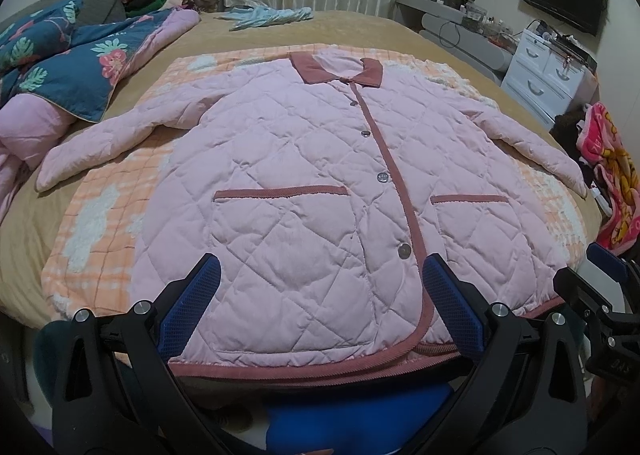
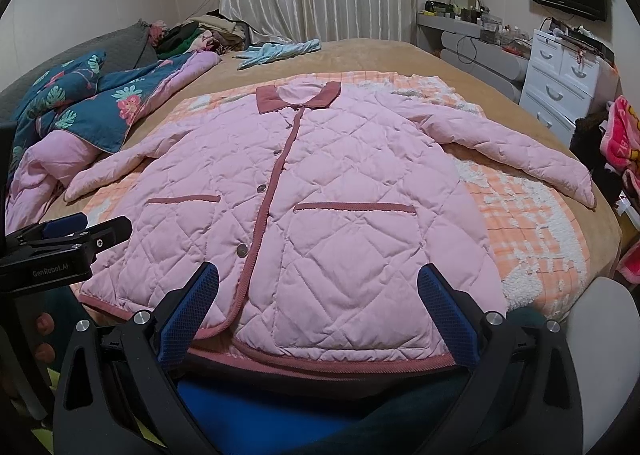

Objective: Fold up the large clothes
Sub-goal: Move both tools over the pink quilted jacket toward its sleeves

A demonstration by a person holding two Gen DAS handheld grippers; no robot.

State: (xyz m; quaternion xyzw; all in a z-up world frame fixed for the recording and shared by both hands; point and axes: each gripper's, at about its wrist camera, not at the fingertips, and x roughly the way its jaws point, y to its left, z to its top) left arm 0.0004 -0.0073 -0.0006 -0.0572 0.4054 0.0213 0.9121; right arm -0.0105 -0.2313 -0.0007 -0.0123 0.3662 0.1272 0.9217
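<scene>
Tongs first. Left gripper: jaws spread wide, blue pads apart, nothing between them but air; hem of jacket shows through the gap. Right gripper: same, jaws wide, holding nothing. Both hang at the near edge of the bed, over the hem, not touching cloth as far as either view shows.

Jacket: pink quilted, buttoned shut, lying face up and flat on an orange checked blanket spread on the bed. Long axis runs straight away from both grippers, hem nearest, collar farthest. Sleeves flung out sideways: left sleeve reaches toward the blue floral quilt, right sleeve runs toward the bed's right edge.

Placket sits right of centre in the left wrist view and left of centre in the right wrist view, so each gripper stands over its own half of the hem, one either side of the button line. Left one nearer the left pocket and sleeve; right one nearer the right.

Judgement: no fold begun. Likely start is a sleeve or side panel brought in toward the placket; each sleeve lies well ahead and outboard of its gripper, so a forward and sideways reach is needed. Quilting is bulky; thin pinch may slip.
</scene>
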